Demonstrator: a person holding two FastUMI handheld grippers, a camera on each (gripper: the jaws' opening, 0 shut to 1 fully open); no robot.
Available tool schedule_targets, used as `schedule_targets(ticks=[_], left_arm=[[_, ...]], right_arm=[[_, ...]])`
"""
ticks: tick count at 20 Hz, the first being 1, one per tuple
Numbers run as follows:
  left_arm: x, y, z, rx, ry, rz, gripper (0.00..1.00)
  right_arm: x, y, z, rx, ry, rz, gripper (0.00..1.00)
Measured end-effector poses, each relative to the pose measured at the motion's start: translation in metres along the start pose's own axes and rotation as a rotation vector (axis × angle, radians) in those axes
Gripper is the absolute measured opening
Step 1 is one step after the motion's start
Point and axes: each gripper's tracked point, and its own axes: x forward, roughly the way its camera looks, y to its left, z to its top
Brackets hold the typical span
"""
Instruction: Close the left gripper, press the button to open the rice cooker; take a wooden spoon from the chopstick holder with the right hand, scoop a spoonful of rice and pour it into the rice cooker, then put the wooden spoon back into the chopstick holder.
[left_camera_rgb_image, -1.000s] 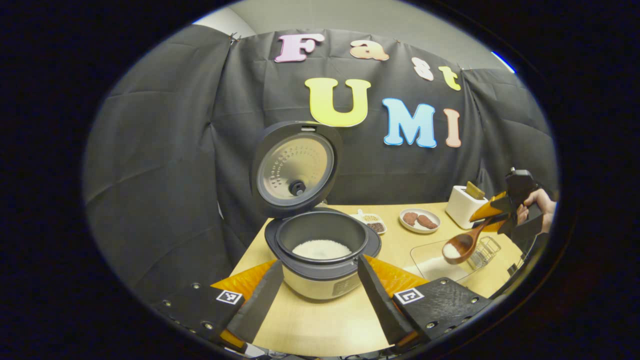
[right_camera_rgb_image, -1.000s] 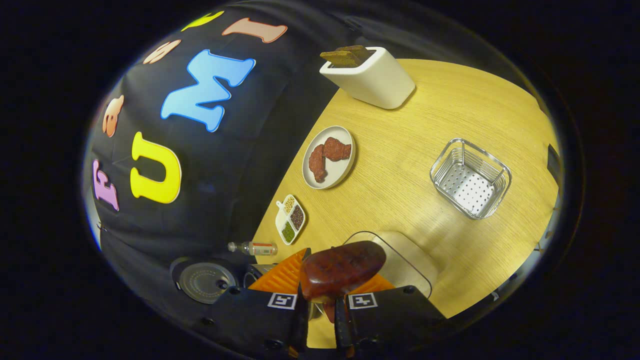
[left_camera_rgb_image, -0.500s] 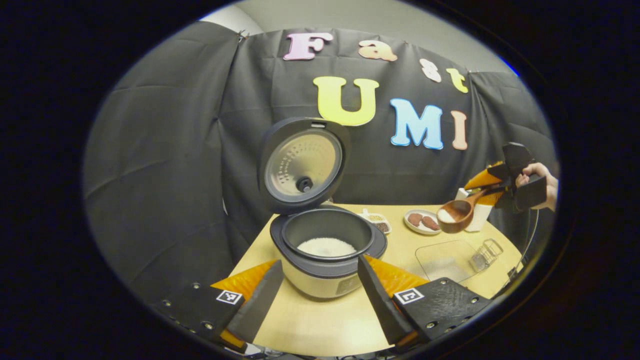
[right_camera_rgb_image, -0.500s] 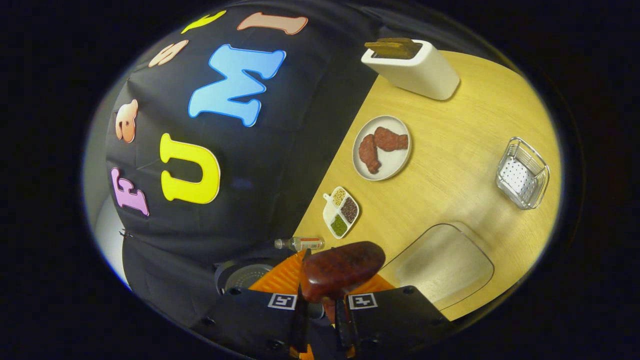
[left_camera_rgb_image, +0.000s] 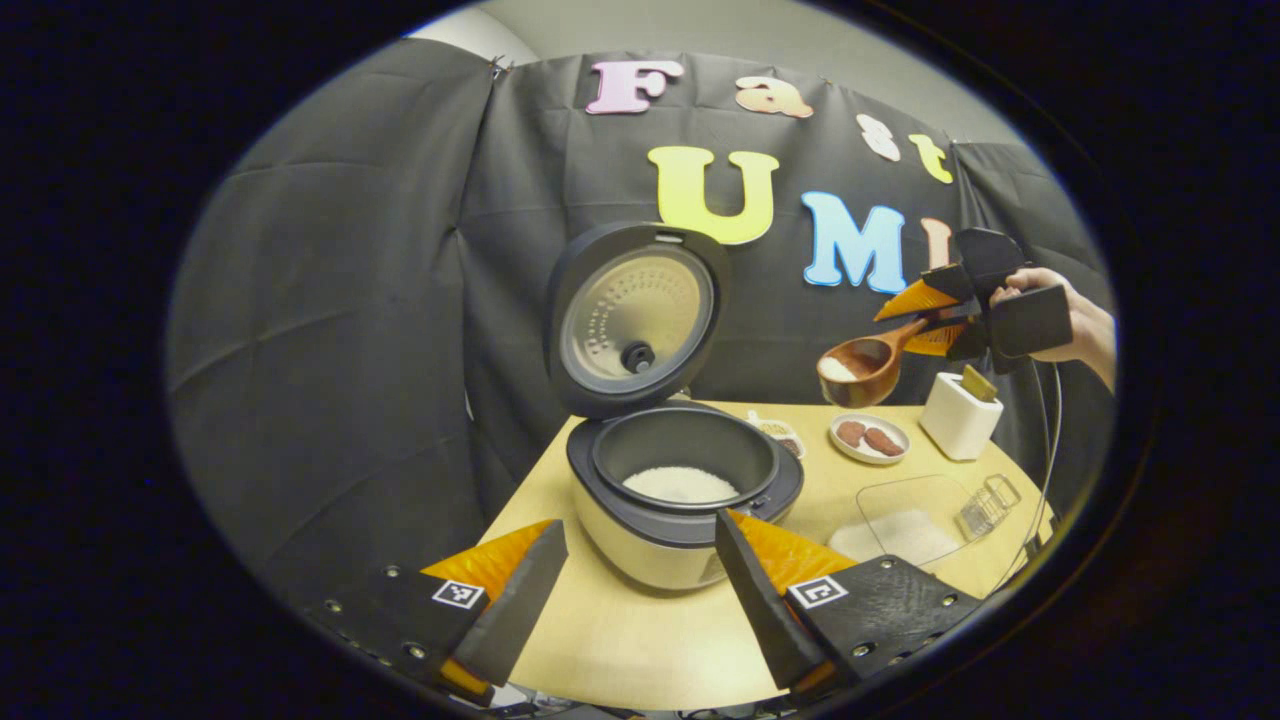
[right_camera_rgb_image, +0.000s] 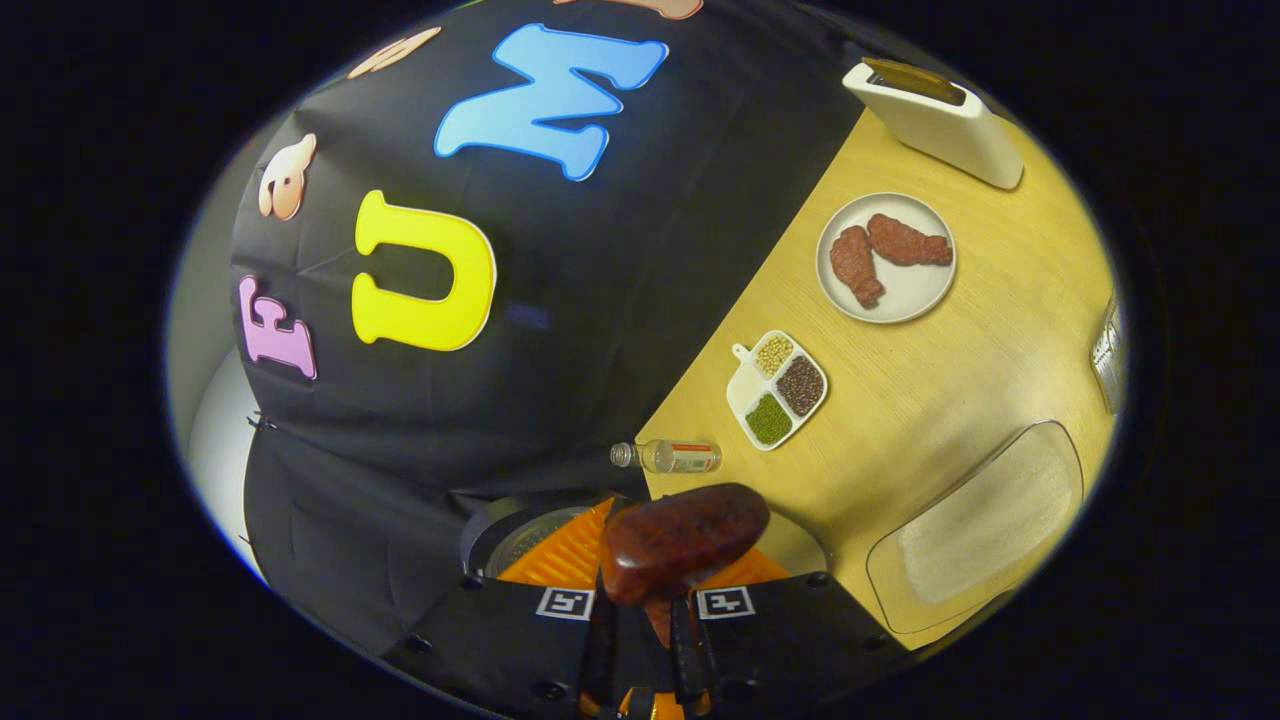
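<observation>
The rice cooker (left_camera_rgb_image: 640, 545) stands on the table with its lid (left_camera_rgb_image: 635, 320) raised, and white rice lies in its pot. My left gripper (left_camera_rgb_image: 635, 540) hangs open in front of it, one finger on each side of the cooker's front and touching nothing. To the right, high above the table, my right gripper (left_camera_rgb_image: 935, 310) is shut on the handle of a wooden spoon (left_camera_rgb_image: 860, 365) with rice in its bowl. The spoon is right of the lid. In the right gripper view the spoon handle (right_camera_rgb_image: 685, 540) sits between the fingers of my right gripper (right_camera_rgb_image: 645, 620), over the cooker's lid (right_camera_rgb_image: 530, 530).
On the wooden table (left_camera_rgb_image: 620, 630) lie a clear tray of rice (right_camera_rgb_image: 985, 530), a metal wire basket (left_camera_rgb_image: 985, 500), a white toaster (right_camera_rgb_image: 935, 120), a plate (right_camera_rgb_image: 915, 290) with two brown pieces, a three-part seed dish (right_camera_rgb_image: 778, 388) and a small bottle (right_camera_rgb_image: 668, 456).
My right gripper has lifted the rice-filled spoon up from the tray and carried it left toward the cooker. My left gripper stays open and has shifted slightly left.
</observation>
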Motion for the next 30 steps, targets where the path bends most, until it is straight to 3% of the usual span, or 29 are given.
schedule_targets(ticks=[2,3,7,12,16,19,25,30], left_arm=[[0.0,0.009,-0.002,-0.008,0.003,0.019,0.92],[0.0,0.013,-0.003,-0.015,0.005,0.025,0.94],[-0.003,0.027,-0.011,-0.044,0.02,0.05,0.94],[-0.006,0.043,-0.019,-0.058,0.036,0.088,0.92],[-0.006,0.052,-0.019,-0.061,0.035,0.106,0.96],[-0.007,0.059,-0.02,-0.064,0.037,0.111,0.92],[-0.003,0.069,-0.024,-0.065,0.05,0.122,0.96],[-0.002,0.073,-0.025,-0.074,0.053,0.134,0.96]], right_arm=[[0.017,0.014,-0.012,-0.033,0.025,0.005,0.19],[0.025,0.021,-0.018,-0.043,0.035,0.007,0.23],[0.055,0.047,-0.043,-0.088,0.071,0.023,0.23],[0.081,0.06,-0.07,-0.283,0.085,0.008,0.23],[0.098,0.063,-0.082,-0.393,0.076,-0.013,0.23],[0.107,0.063,-0.082,-0.487,0.048,-0.026,0.23],[0.117,0.061,-0.084,-0.713,-0.006,-0.047,0.23],[0.128,0.059,-0.093,-0.79,-0.01,-0.049,0.23]])
